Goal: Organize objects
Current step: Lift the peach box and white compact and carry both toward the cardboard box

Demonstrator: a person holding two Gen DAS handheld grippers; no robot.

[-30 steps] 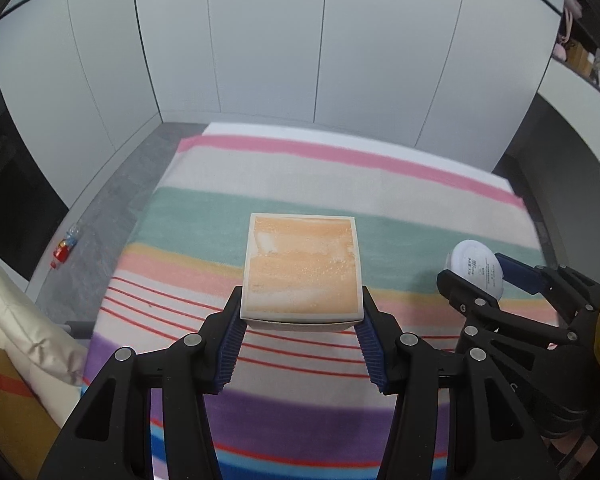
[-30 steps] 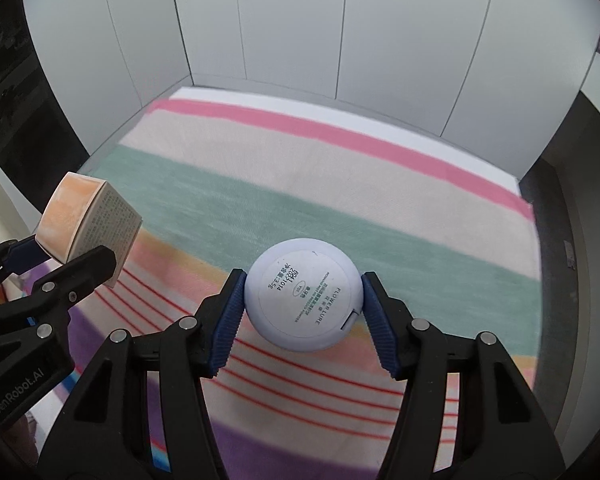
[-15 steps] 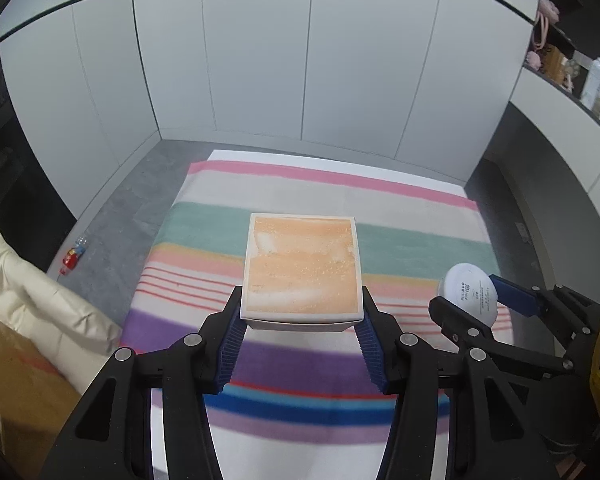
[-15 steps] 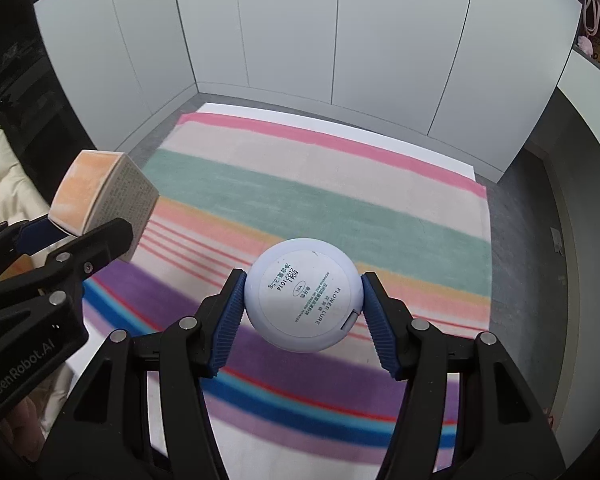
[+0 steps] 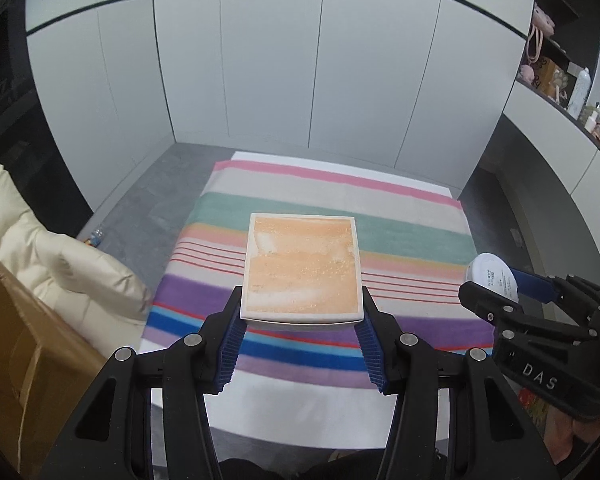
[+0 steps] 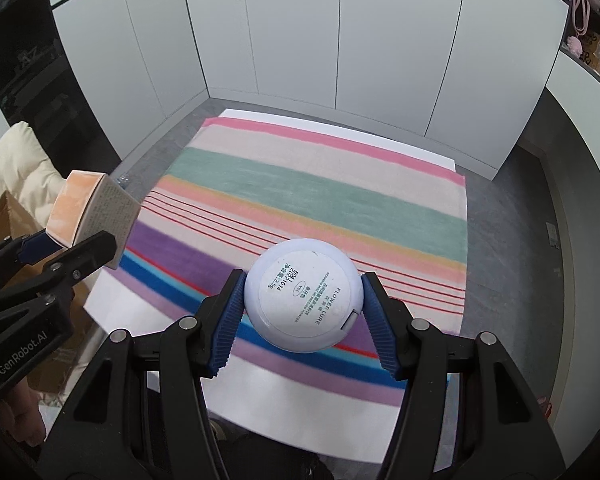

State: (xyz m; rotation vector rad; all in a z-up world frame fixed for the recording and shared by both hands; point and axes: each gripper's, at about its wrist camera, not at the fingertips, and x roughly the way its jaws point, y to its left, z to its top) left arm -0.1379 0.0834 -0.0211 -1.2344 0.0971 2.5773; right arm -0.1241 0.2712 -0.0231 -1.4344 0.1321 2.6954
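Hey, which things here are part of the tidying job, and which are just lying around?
In the job:
- orange box, clamped in the left tongs
- round white compact, clamped in the right tongs

Just lying about:
- striped blanket
- cream cushion
- cardboard box
- small bottle on the floor

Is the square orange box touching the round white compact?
Apart. In the right wrist view the square orange box sits far left of the round white compact, striped blanket between.

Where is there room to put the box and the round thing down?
The whole striped blanket lies bare, from the pink stripe by the white cupboards to its white near edge. It is crowded only left: cream cushion, cardboard box.
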